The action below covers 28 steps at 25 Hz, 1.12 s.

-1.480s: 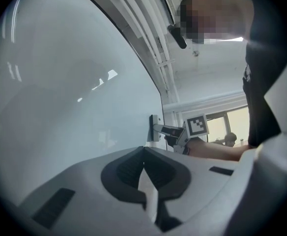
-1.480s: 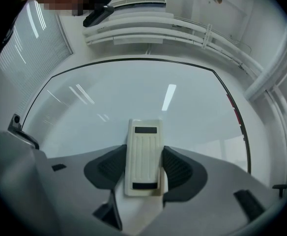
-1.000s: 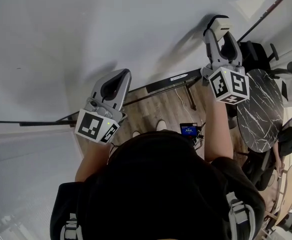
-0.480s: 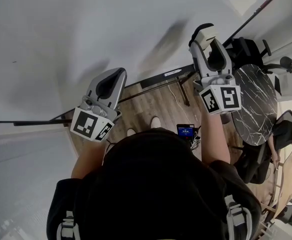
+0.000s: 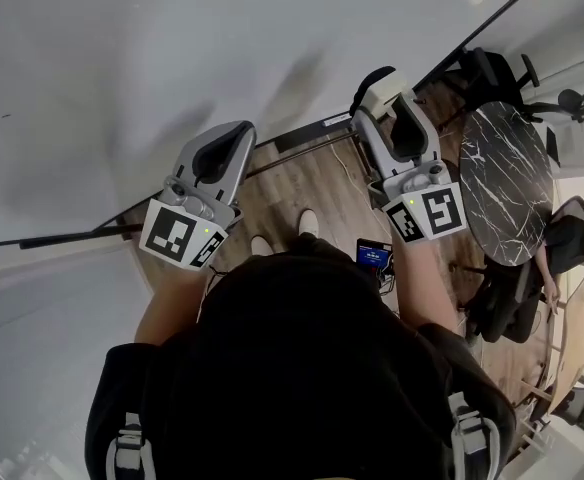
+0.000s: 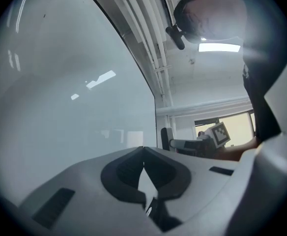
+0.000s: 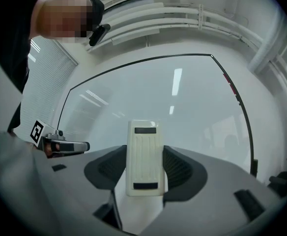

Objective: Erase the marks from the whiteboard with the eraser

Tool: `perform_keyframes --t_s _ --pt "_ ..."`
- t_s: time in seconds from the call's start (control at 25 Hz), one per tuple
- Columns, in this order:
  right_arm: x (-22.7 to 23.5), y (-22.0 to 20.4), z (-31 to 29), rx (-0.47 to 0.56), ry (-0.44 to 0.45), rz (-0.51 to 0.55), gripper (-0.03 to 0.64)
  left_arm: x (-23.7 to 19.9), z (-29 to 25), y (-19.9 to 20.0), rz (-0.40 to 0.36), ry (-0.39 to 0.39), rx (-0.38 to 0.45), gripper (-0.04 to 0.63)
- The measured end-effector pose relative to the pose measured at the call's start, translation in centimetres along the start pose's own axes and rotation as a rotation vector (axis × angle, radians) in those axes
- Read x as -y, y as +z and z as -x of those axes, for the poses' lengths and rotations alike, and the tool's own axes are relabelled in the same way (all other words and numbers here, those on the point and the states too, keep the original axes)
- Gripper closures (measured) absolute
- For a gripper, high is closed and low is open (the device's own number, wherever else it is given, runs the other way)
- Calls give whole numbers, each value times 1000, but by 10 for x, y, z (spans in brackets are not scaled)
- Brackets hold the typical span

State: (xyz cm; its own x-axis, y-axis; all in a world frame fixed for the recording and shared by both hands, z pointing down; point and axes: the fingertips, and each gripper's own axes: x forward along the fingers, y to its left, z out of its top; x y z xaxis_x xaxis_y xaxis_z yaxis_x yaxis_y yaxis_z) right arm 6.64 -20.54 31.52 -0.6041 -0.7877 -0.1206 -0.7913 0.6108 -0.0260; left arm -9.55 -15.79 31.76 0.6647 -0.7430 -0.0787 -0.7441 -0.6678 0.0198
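The whiteboard (image 5: pixel 172 38) fills the upper left of the head view; one tiny dark speck (image 5: pixel 7 115) shows on it at far left. My right gripper (image 5: pixel 377 96) is shut on a cream eraser (image 5: pixel 375 81), held near the board's lower edge. In the right gripper view the ribbed eraser (image 7: pixel 144 157) sits upright between the jaws, facing the board (image 7: pixel 183 102). My left gripper (image 5: pixel 234 136) points at the board lower down, its jaws shut with nothing between them (image 6: pixel 143 150). The board (image 6: pixel 60 107) looks bare there.
A black ledge (image 5: pixel 317 133) runs along the board's bottom edge above the wooden floor (image 5: pixel 312 193). To the right stand a round marble table (image 5: pixel 512 183) and office chairs (image 5: pixel 492 78), with a seated person (image 5: pixel 582 253). A small blue-screened device (image 5: pixel 374 258) hangs at my waist.
My right gripper has carried the eraser leftward and lower along the board. The left gripper has barely shifted.
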Motion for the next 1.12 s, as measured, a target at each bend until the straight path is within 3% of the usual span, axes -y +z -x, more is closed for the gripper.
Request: perform_keyframes --t_s 0.44,0.76,1.12 --pt "-69 -28 8 -1 163 -6 383 20 7 -29 -39 -57 -48 591" --pt "-69 -35 7 1 202 43 385 20 -4 -36 -12 -82 -63 591" --pt "-66 -47 2 -15 210 23 385 18 -13 -42 -12 -80 -77 591"
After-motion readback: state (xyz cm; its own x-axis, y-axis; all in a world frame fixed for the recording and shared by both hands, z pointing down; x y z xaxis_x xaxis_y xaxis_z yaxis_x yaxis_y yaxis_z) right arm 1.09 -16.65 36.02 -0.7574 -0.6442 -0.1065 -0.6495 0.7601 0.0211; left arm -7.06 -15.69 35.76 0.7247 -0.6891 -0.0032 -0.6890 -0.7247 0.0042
